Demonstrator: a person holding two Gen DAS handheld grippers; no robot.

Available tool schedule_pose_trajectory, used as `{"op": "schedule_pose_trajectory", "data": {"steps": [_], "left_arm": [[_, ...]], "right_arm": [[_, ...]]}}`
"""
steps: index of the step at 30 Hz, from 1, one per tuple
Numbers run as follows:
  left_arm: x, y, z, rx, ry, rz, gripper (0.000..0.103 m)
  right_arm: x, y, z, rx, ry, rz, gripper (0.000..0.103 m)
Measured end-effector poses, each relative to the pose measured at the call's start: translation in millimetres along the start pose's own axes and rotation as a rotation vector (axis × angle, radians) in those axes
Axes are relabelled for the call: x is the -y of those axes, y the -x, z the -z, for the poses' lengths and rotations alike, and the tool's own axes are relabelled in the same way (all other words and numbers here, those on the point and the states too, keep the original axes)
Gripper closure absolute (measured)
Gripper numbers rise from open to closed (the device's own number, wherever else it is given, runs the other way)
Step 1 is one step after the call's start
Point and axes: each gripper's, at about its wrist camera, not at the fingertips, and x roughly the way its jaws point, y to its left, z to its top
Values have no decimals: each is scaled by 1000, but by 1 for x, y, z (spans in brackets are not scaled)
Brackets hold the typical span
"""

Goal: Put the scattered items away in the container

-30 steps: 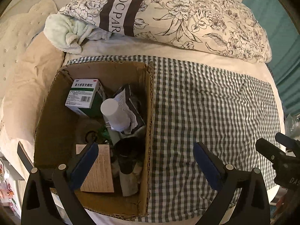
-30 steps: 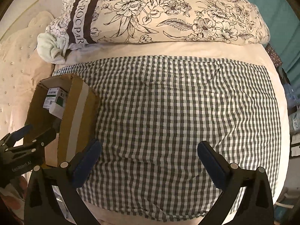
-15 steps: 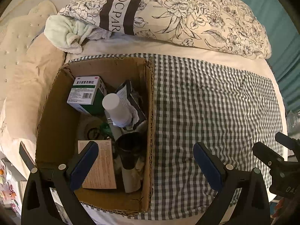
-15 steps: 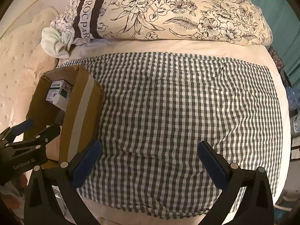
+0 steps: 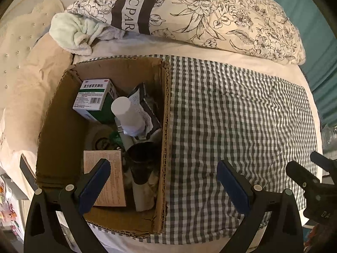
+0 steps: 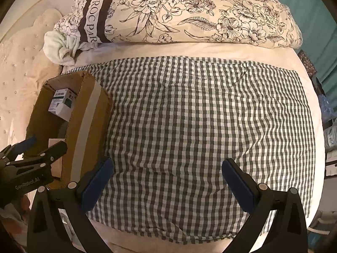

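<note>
Both of my grippers are spread wide and hold nothing. My left gripper (image 5: 163,184) fills the bottom of the left wrist view, its blue pads far apart: the left pad hangs above the near part of the cardboard box (image 5: 165,126), the right pad above the checked cloth (image 5: 242,116). My right gripper (image 6: 167,183) sits at the bottom of the right wrist view, pads equally far apart, over bare checked cloth and touching nothing.

The cardboard box stands open at centre left of the left wrist view, on the left end of the checked cloth that covers the bed. Inside, at the far end, a green and white medicine box (image 5: 92,100) leans tilted. Just beside it to the right a white bottle (image 5: 128,116) points its cap toward the upper left, lying against a dark packet (image 5: 147,103) with printed paper. Nearer the bottom of the frame a dark cup (image 5: 143,160) stands open-mouthed, touching a pale tube below it. A tan printed leaflet (image 5: 113,179) lies flat at the box's near left, partly behind my left pad. Small dark rings and something green lie at the middle; I cannot tell what they are.

A floral quilt (image 5: 210,14) spans the top of the frame, with a pale green towel (image 5: 73,33) bunched at upper left.
</note>
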Motion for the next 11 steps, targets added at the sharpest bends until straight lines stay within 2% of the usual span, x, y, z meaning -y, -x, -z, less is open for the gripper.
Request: {"op": "schedule_pose_trajectory", "data": {"steps": [4, 7, 10, 11], "left_arm": [[1, 0, 2, 3, 7, -4, 0], [-1, 1, 6, 9, 34, 28, 0], [-2, 8, 9, 55, 53, 73, 0], [0, 9, 9, 61, 44, 62, 0]], "right_arm": [[2, 1, 3, -3, -7, 0, 0], [1, 2, 4, -5, -4, 4, 0], [2, 4, 4, 2, -1, 6, 0], [2, 4, 4, 3, -2, 6, 0]]}}
